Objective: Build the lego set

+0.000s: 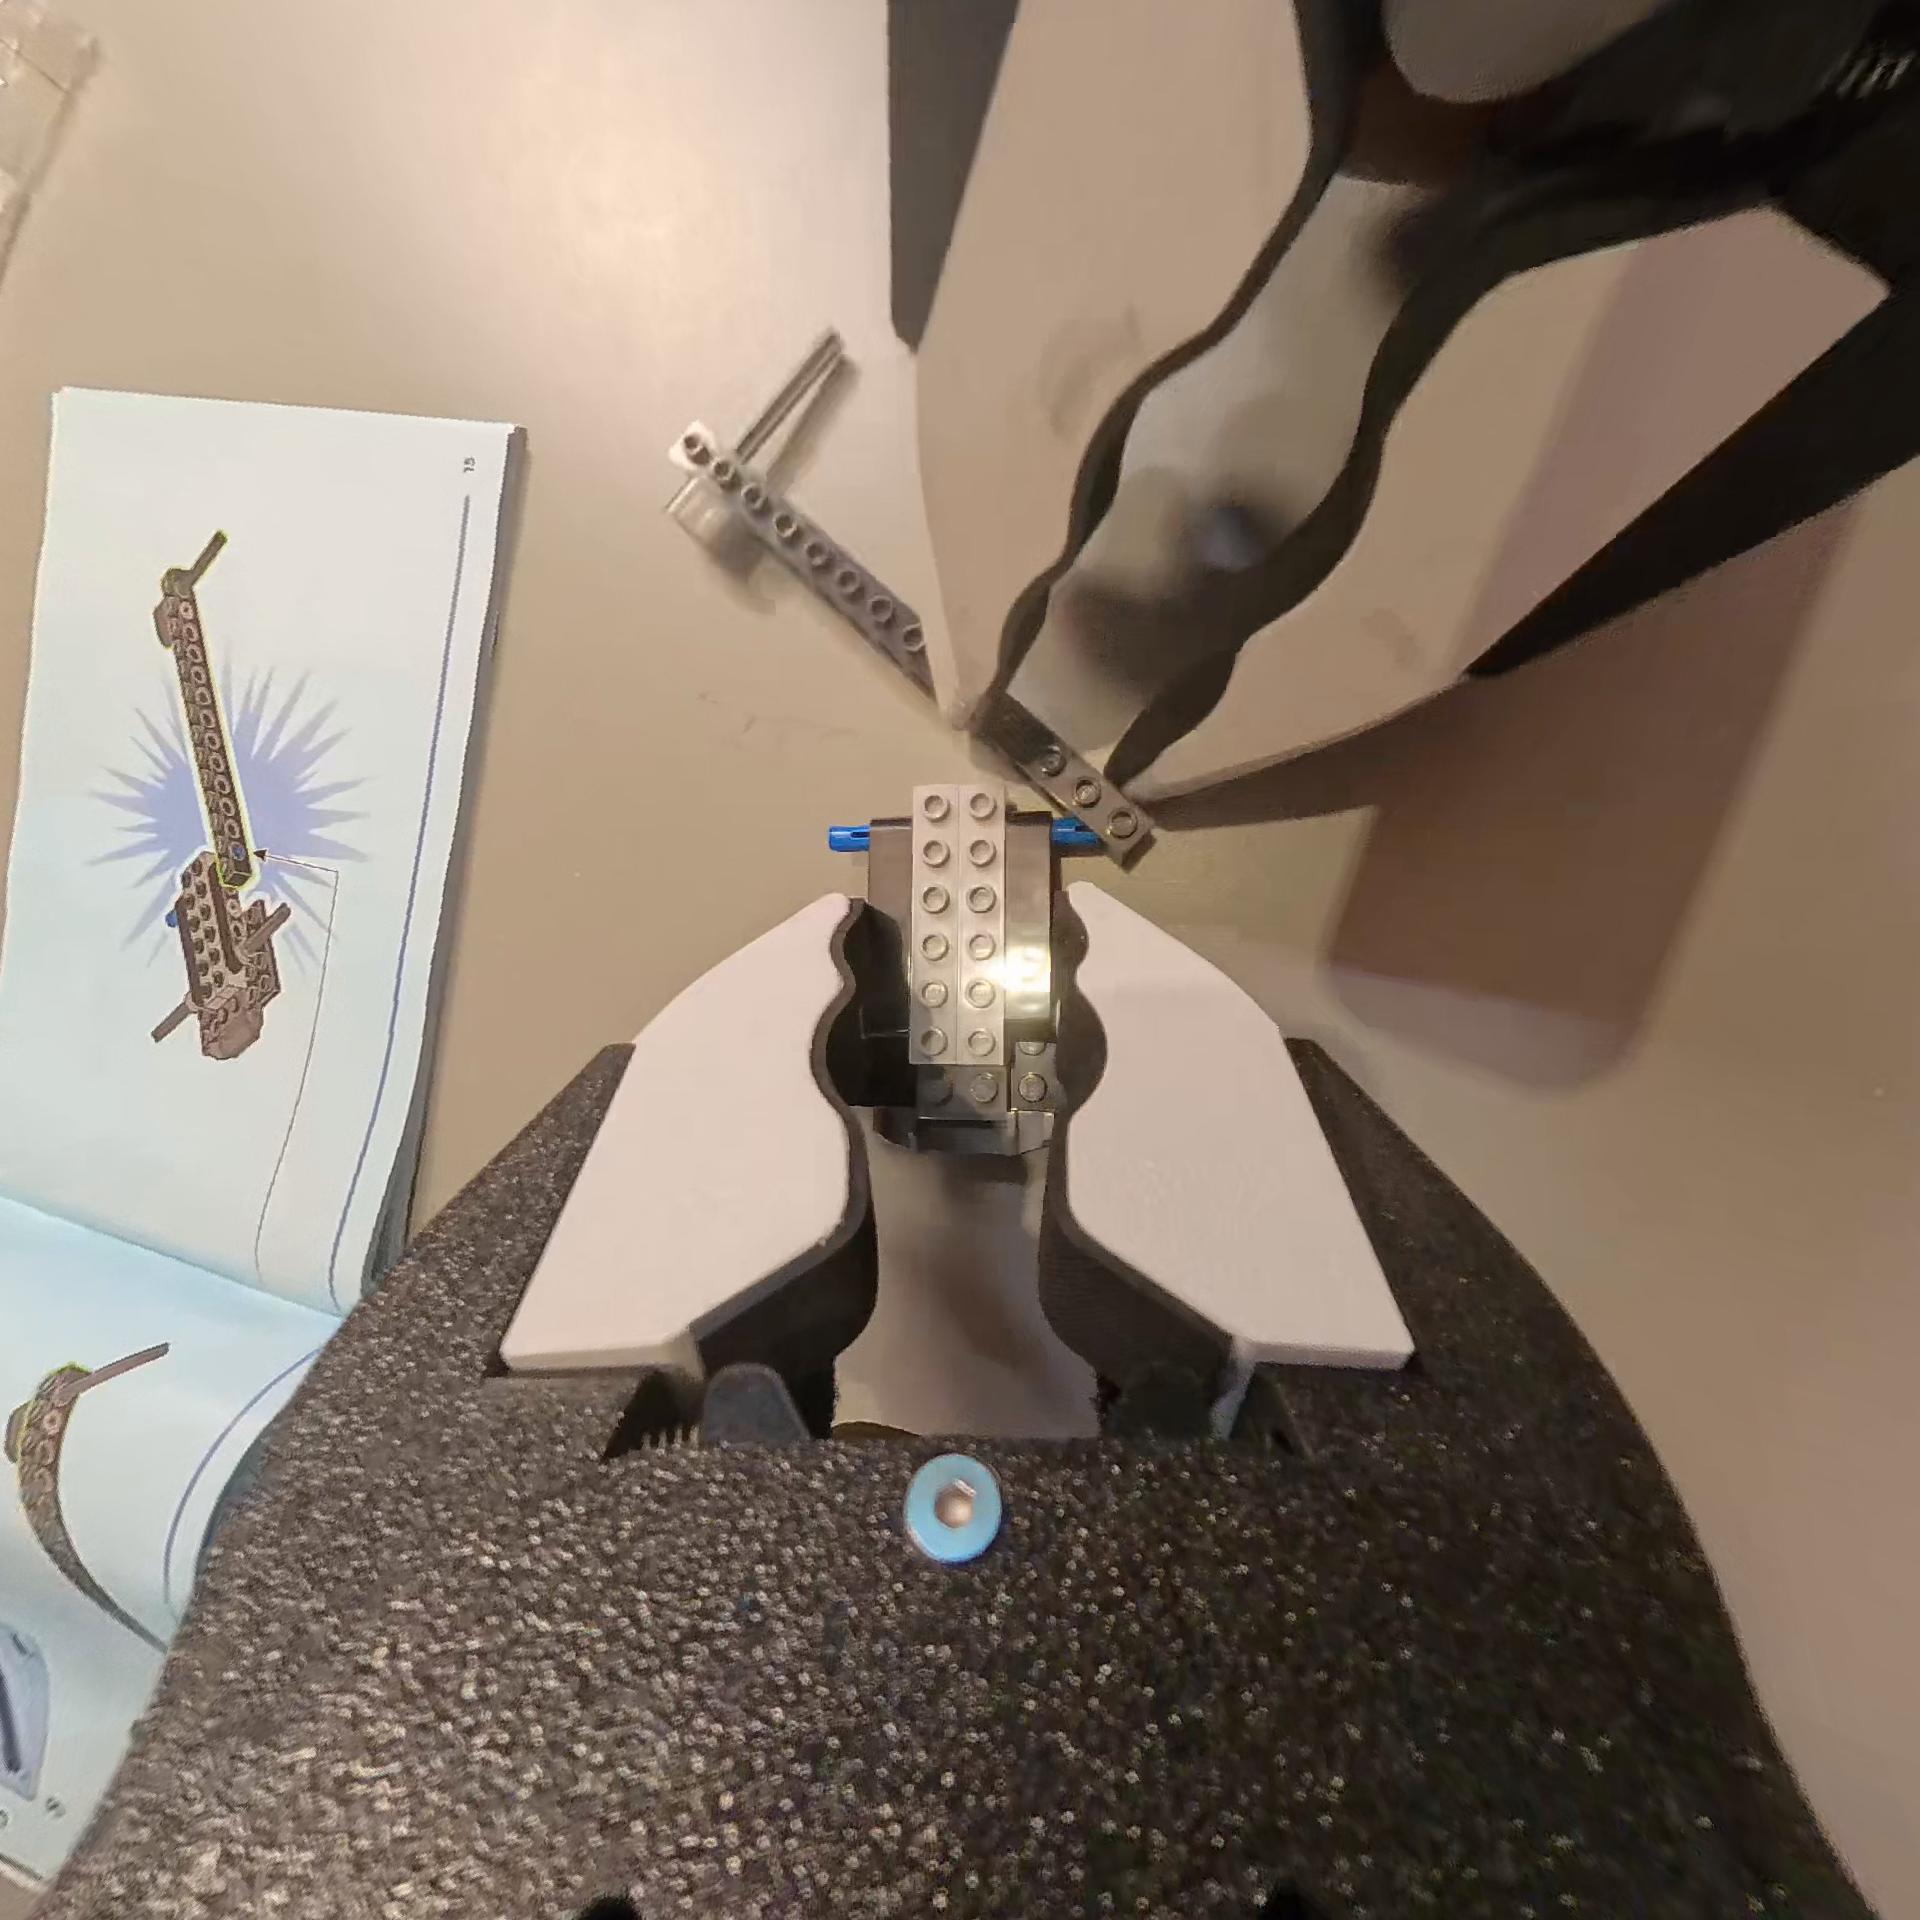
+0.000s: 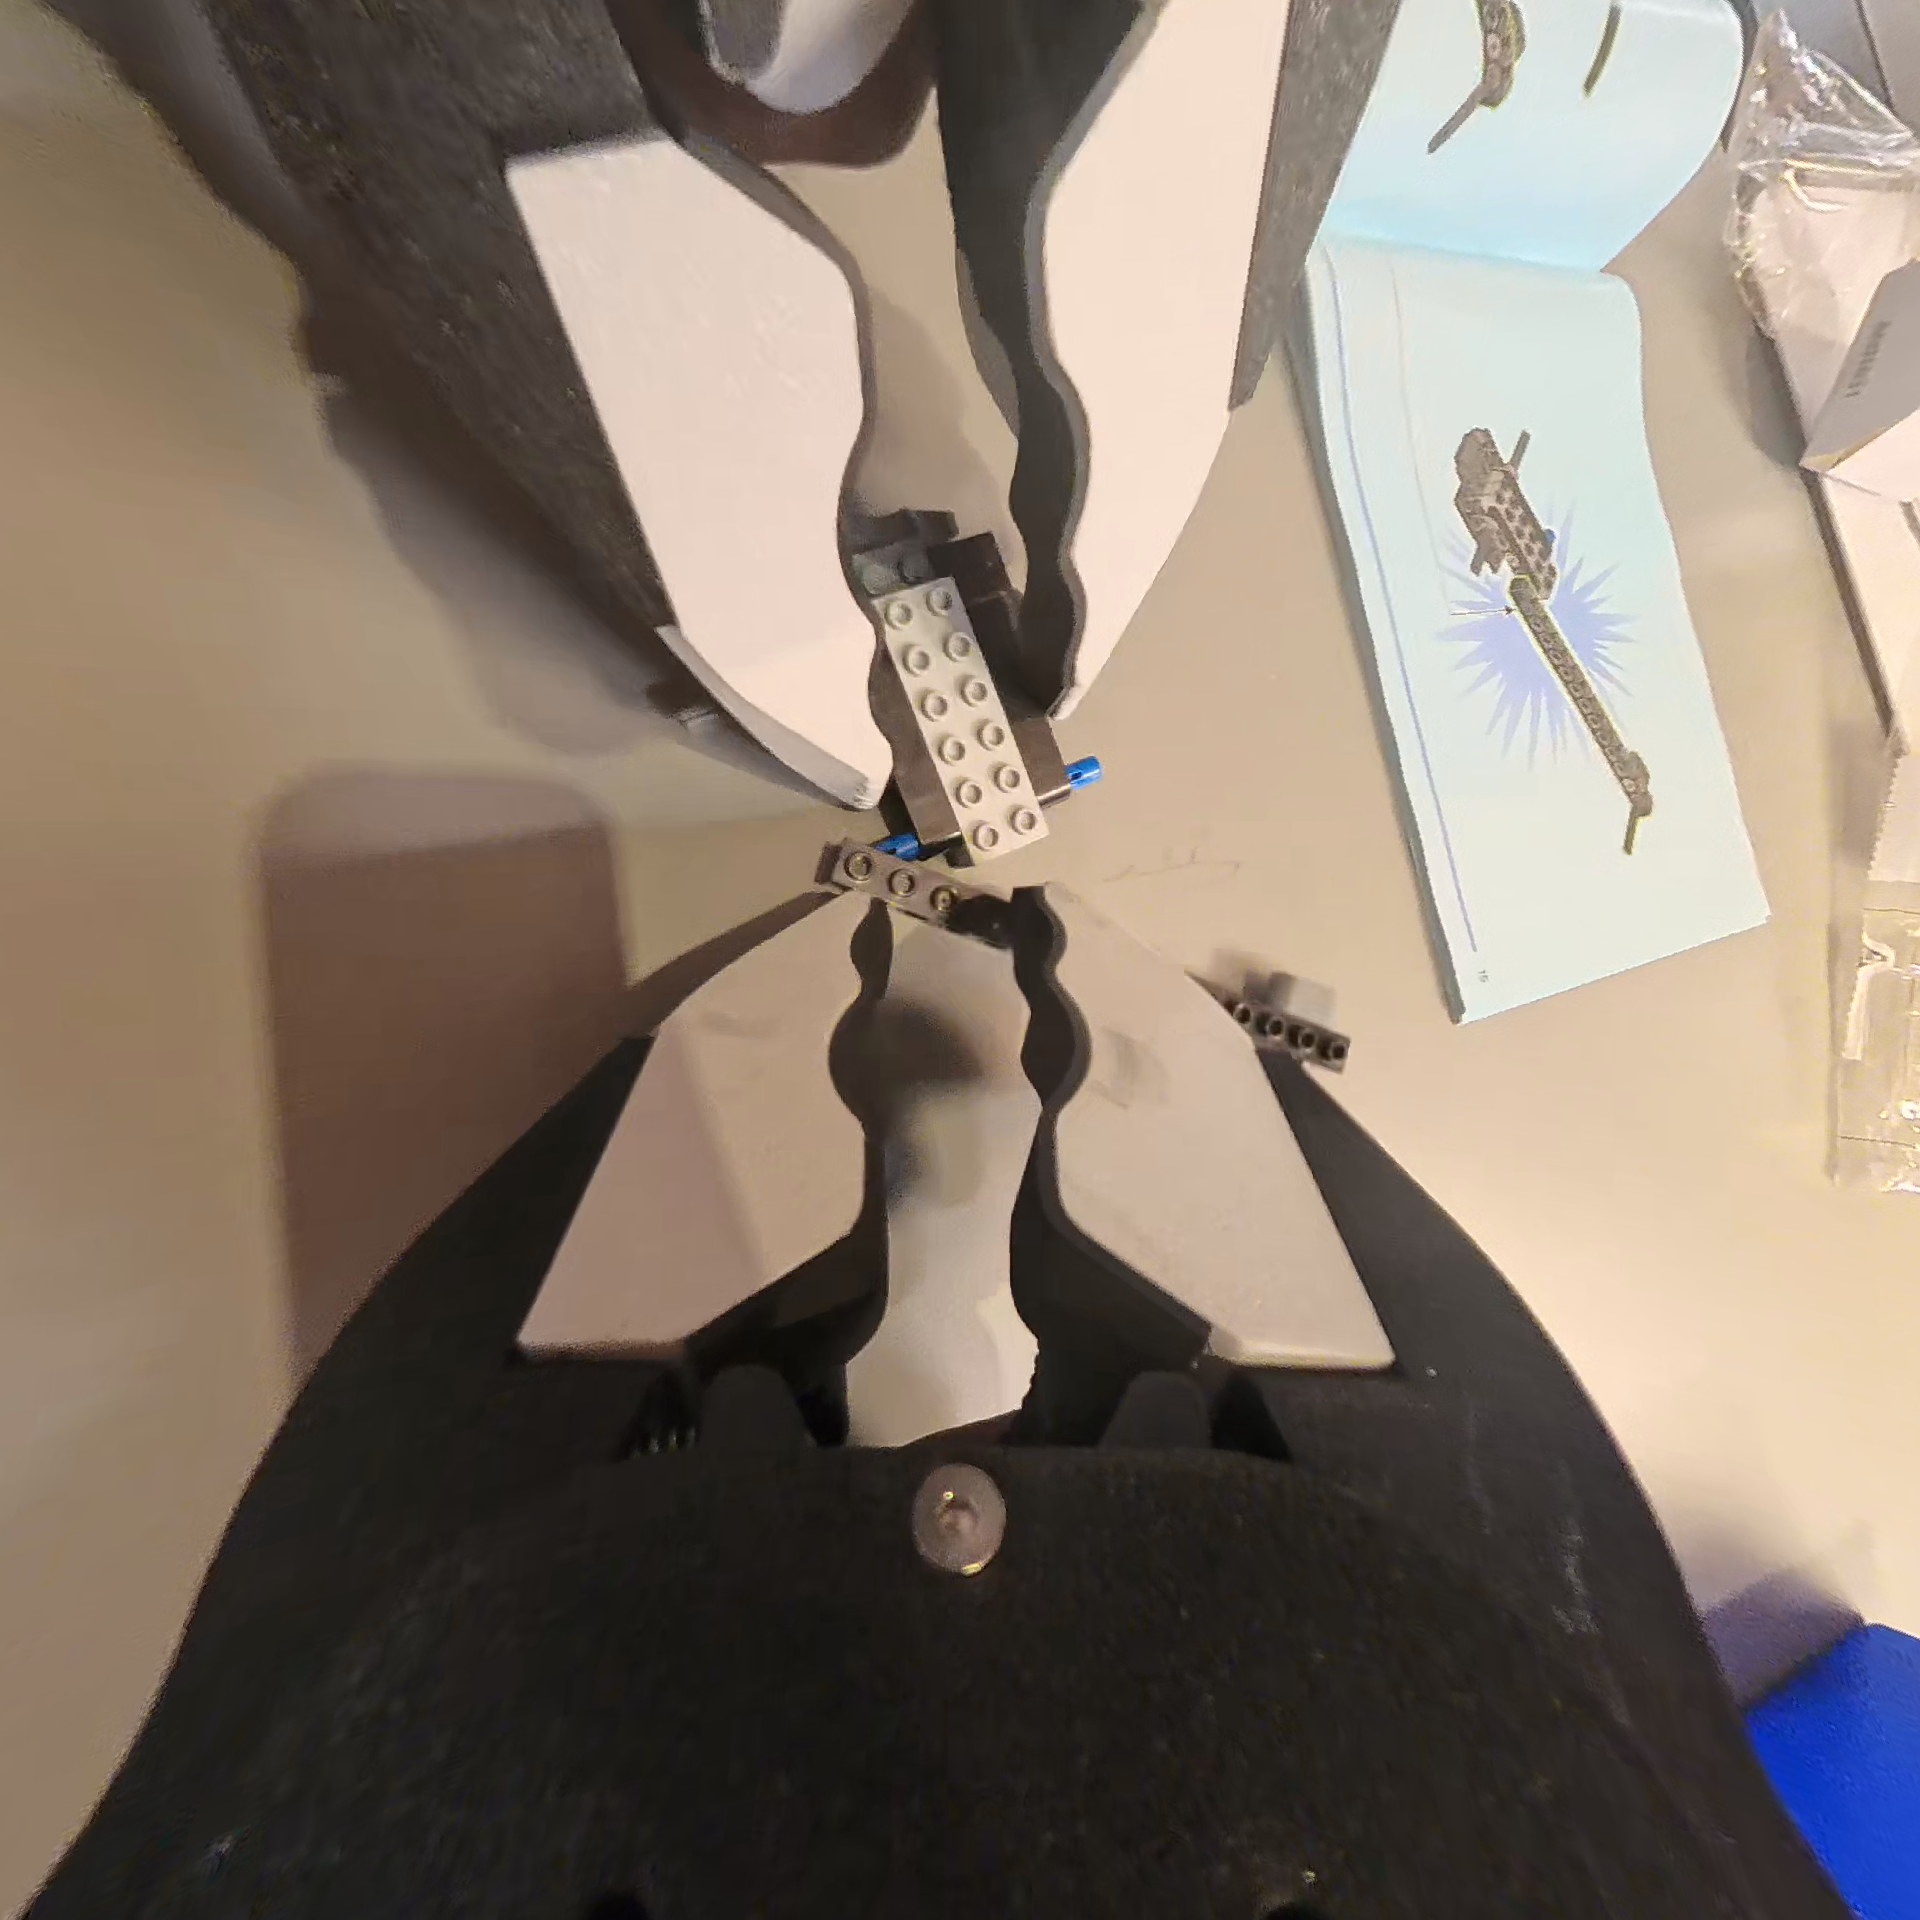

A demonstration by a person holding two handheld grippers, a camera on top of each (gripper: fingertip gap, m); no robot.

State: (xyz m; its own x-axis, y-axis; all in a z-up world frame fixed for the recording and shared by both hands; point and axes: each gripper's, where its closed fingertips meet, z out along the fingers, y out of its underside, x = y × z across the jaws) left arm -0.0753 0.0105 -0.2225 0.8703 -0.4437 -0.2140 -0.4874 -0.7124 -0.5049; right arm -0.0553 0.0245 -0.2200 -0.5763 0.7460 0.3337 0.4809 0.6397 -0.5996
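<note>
Grey studded plate tops the small black brick block (image 1: 961, 935), which the left gripper (image 1: 961, 914) grips, one white finger on each side of its black body; a blue pin (image 1: 847, 836) runs crosswise through the block's far end and sticks out on both sides. The right gripper (image 2: 951, 914) meets it head-on, its fingertips closed around a dark grey studded strip (image 2: 899, 883), one end of which lies just against the blue pin's tip. Judgement: work at this joint is best done with the block held level and rigid while the strip is brought square to the pin, because the strip sits skewed in the tips and could pivot under a push. Both sets of fingertips stand very near each other, so room between them is tight. The tan table (image 1: 520, 208) is bare just beyond the block. A long grey holed beam (image 1: 800, 551) with rods lies near the right gripper's far side. An open instruction booklet (image 1: 260, 831) borders the left gripper's outer side, and clear plastic bags (image 2: 1829, 208) lie past it.
</note>
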